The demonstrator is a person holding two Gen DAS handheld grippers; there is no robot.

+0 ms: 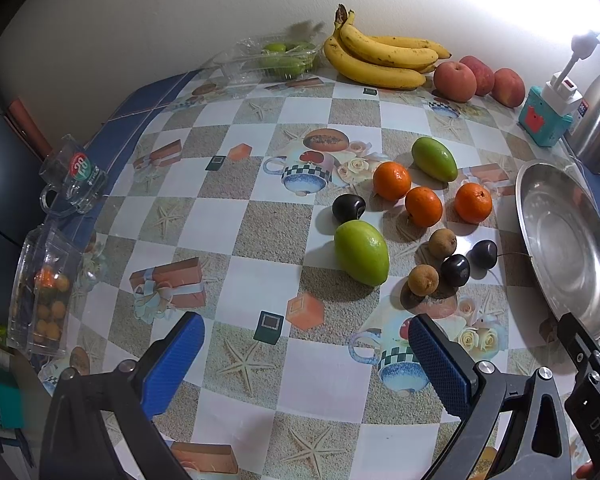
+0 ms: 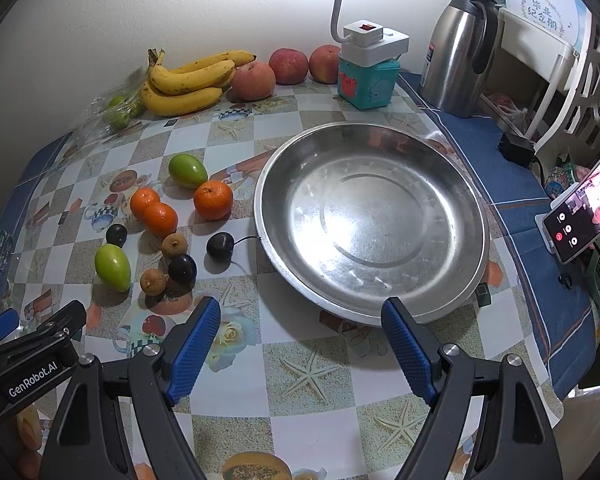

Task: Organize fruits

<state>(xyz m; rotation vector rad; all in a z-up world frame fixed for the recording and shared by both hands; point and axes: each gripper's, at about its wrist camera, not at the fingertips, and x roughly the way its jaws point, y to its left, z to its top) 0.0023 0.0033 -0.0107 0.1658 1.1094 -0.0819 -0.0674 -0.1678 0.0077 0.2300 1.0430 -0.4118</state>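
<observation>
Left wrist view: my left gripper points steeply down over the desk, jaws standing wide apart with nothing between them, only patterned cloth below. Ahead lie the loose fruits: two green mangoes, three oranges, three dark plums and two small brown fruits, clustered just left of the steel dish, which holds nothing. At the far wall: a banana bunch, three apples, and a clear plastic tray holding green fruits. At the left edge, a glass mug and a clear box with small orange fruits inside. Right wrist view: my right gripper also tilts steeply down, jaws spread wide and gripping nothing, their tips framing the near rim of the steel dish, above it and not touching. The dish interior is bare metal. The loose fruits sit to its left; one plum lies nearest, its stem reaching the rim. Behind: bananas, apples, a teal box with a white power block on it, and a steel flask.
</observation>
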